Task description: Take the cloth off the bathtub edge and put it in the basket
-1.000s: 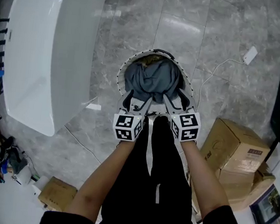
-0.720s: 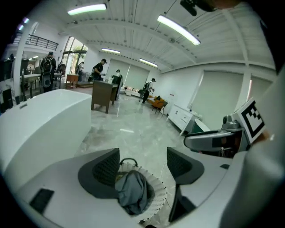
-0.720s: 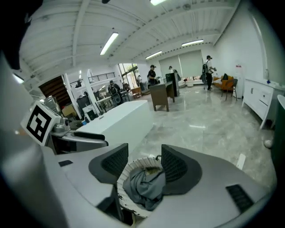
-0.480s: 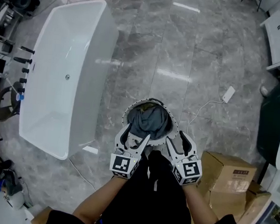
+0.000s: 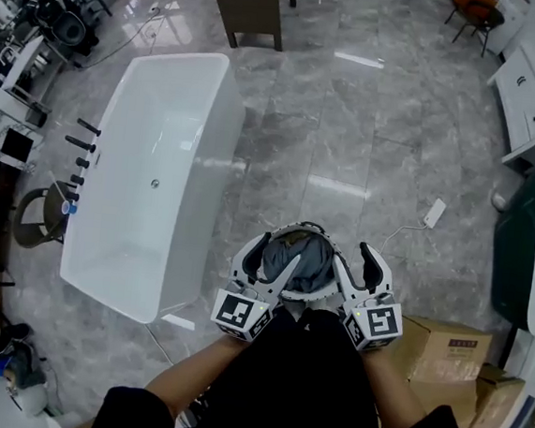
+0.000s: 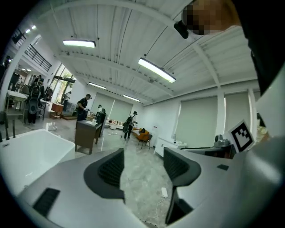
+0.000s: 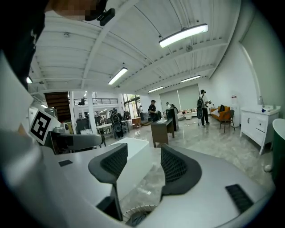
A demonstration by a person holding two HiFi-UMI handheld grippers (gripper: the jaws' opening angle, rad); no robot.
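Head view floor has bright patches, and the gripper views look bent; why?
Head view: reflected glare patches on the polished floor. Left gripper view: wide-angle lens bows the ceiling, corners black. Right gripper view: same bowing; strip light blows out white.

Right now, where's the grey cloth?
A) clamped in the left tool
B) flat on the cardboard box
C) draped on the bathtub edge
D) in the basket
D: the grey cloth lies bunched inside the round basket, and the bathtub edge is bare.
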